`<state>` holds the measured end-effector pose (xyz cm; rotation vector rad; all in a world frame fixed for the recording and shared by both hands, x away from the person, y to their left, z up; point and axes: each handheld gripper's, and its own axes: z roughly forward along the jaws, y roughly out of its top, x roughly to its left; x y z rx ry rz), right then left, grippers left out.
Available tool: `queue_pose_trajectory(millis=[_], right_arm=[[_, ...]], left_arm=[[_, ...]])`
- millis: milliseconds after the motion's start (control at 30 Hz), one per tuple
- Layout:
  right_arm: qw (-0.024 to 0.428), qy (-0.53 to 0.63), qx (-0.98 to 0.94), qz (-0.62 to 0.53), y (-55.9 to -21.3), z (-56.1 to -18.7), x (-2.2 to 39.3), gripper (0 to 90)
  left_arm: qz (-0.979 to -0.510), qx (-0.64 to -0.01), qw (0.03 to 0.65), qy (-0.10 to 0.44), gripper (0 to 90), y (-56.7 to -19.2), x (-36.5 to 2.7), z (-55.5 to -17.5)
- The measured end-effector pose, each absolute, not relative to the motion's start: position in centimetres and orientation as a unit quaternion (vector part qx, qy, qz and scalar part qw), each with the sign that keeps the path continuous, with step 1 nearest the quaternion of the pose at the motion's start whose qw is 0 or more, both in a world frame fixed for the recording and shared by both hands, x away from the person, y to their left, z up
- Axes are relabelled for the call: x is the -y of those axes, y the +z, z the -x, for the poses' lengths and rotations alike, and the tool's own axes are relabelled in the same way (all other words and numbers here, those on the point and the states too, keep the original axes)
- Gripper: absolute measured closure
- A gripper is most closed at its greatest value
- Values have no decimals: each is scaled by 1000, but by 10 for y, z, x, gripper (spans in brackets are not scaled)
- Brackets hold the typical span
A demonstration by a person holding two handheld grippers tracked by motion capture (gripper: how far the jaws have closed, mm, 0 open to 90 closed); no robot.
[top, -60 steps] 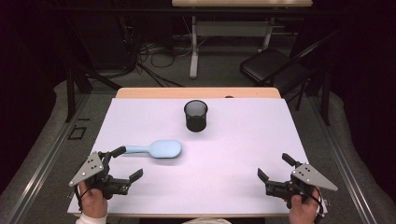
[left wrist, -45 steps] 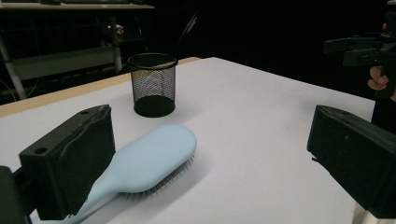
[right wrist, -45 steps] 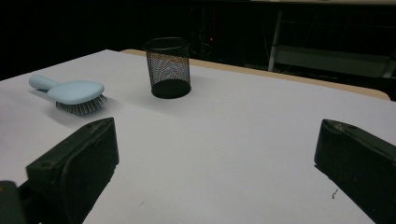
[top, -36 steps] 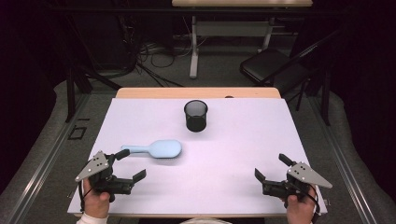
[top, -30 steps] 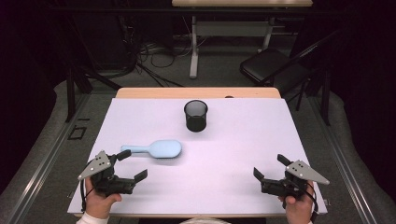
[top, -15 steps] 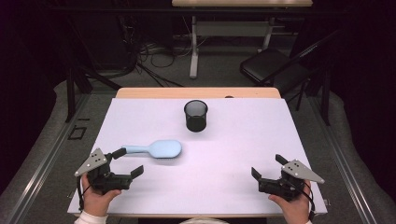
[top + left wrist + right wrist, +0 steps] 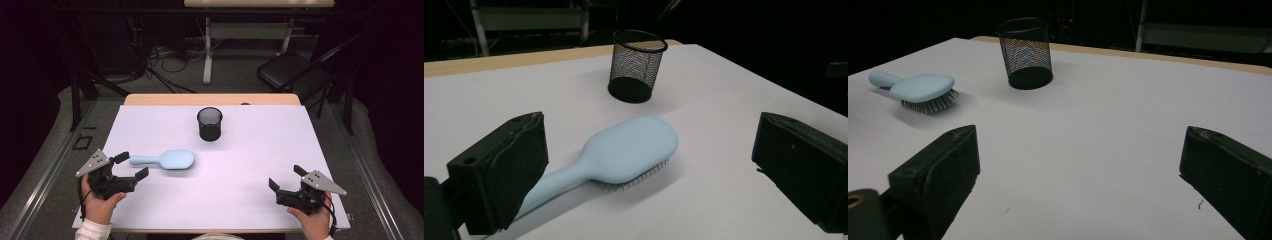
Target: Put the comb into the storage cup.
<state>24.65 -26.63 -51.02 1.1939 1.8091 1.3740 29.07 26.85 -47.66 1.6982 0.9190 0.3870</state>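
A light blue hairbrush (image 7: 163, 159) lies bristles down on the white table cover (image 7: 260, 150), left of centre, its handle pointing left. My left gripper (image 7: 134, 165) is open, its jaws standing either side of the handle end without touching it. In the left gripper view the hairbrush (image 7: 624, 150) lies between and just beyond the wide-apart jaws of that gripper (image 7: 651, 165). A black mesh cup (image 7: 209, 124) stands upright and empty at the far centre. My right gripper (image 7: 285, 176) is open near the front right corner, holding nothing; its own view shows the hairbrush (image 7: 923, 90) and cup (image 7: 1025, 52) far off.
The table's bare wooden strip (image 7: 210, 99) runs along the far edge. Beyond it on the floor are cables (image 7: 160, 60), a desk leg (image 7: 207, 50) and a dark folding chair (image 7: 290, 70) at the back right. The cover's front edge lies just behind both hands.
My left gripper has moved forward over the table to the brush's handle end. My right gripper has shifted a little to the left. Brush and cup have stayed put.
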Motion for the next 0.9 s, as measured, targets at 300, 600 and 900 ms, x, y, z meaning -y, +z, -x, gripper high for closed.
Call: queue_pose_trajectory(millis=[300,600,900], right_arm=[[282,511,-679,-445,-513,-249,264,29],[282,509,-676,-452,-514,-249,265,38],[282,505,-678,-454,-515,-250,266,44]], left_arm=[[-722,-397,543,161,51,-465,-272,-303],[-724,-408,531,166,78,-460,-272,-319],[-729,-427,511,158,118,-452,-275,-333]])
